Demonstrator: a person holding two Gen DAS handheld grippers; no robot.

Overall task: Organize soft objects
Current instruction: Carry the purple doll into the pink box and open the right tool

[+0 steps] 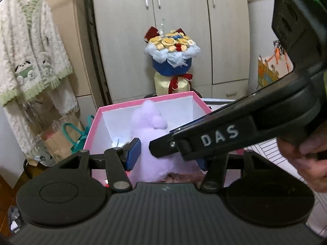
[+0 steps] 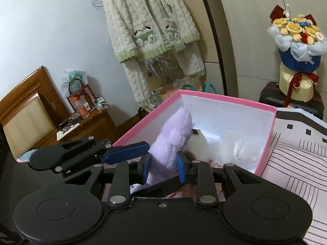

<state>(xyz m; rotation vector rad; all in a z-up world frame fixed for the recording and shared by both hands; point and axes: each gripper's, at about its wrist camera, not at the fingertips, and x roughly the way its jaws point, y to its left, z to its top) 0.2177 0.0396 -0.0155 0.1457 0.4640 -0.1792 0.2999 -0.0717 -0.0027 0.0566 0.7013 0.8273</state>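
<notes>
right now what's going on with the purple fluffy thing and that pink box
A person with handheld tongs in each hand is loading soft toys into the pink box. The right tongs are shut on the purple plush toy, which sits at the box's near edge beside a white plush already inside. The left tongs are around the same toy; whether they grip it is unclear.

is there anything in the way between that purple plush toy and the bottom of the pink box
Partly. The purple plush toy, pinched by the right gripper, hangs at the near end of the pink box. A white plush toy already lies on the box floor right beside it, touching it. The far corner looks free.
</notes>
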